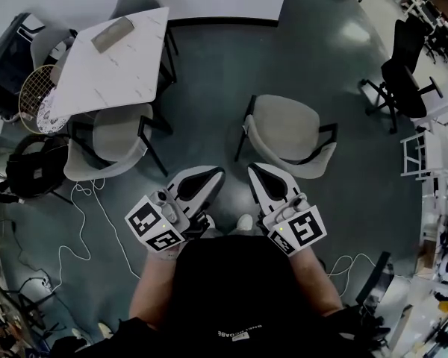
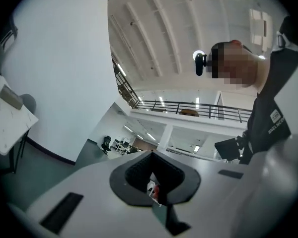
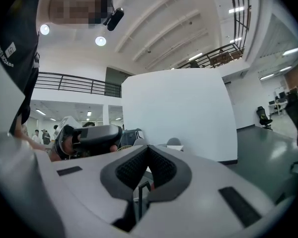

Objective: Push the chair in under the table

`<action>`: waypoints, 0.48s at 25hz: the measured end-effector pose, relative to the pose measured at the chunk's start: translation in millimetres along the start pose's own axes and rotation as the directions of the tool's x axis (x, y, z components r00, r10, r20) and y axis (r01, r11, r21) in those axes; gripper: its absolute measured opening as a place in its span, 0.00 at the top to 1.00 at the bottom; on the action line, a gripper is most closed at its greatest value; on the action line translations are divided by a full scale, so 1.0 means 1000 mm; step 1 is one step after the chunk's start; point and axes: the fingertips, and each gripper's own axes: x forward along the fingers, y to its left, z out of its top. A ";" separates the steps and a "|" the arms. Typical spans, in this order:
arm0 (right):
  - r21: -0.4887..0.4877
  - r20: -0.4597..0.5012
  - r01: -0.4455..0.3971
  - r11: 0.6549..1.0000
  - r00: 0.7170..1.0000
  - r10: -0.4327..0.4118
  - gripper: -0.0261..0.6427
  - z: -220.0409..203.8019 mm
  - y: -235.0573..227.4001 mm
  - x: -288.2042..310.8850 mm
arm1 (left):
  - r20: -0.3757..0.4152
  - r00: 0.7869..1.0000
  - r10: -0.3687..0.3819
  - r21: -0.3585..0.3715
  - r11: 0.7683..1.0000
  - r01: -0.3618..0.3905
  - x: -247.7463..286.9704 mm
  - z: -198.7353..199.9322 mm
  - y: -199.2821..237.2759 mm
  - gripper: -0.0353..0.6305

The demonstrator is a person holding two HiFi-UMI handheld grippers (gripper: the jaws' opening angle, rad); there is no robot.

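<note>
A grey armchair with black legs (image 1: 291, 136) stands alone on the dark floor, well right of the white table (image 1: 116, 58) at the upper left. A second grey chair (image 1: 108, 144) sits against the table's near edge. Both grippers hang close to my body, short of the lone chair and touching nothing. The left gripper (image 1: 216, 174) is shut and empty, its jaws meeting in the left gripper view (image 2: 151, 155), angled slightly upward. The right gripper (image 1: 255, 170) is also shut with nothing in it (image 3: 148, 150), and points level toward a white wall.
A grey flat object (image 1: 112, 34) lies on the table. A racket (image 1: 36, 88) and a black bag (image 1: 33, 166) sit left of it, with a white cable (image 1: 82, 230) on the floor. A black office chair (image 1: 403, 73) and white shelving (image 1: 433, 155) stand at the right.
</note>
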 end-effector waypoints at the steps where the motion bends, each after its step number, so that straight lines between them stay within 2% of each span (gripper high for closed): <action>1: 0.001 0.002 0.003 1.000 1.000 -0.003 0.94 0.000 0.001 0.001 | -0.007 1.000 0.005 0.013 1.000 -0.005 -0.001 0.001 0.001 0.95; 6: 0.041 0.021 0.028 0.999 0.999 -0.029 0.94 0.000 0.004 0.007 | -0.035 0.999 0.012 0.045 0.999 -0.010 -0.011 0.000 0.005 0.94; 10: 0.048 0.004 0.065 0.997 0.998 -0.066 0.94 -0.009 0.009 0.014 | -0.067 0.996 0.060 0.082 0.995 -0.054 -0.023 -0.003 0.019 0.94; 12: 0.048 -0.006 0.087 0.995 0.996 -0.087 0.94 -0.014 0.014 0.016 | -0.069 0.997 0.044 0.082 0.996 -0.038 -0.029 -0.002 0.023 0.94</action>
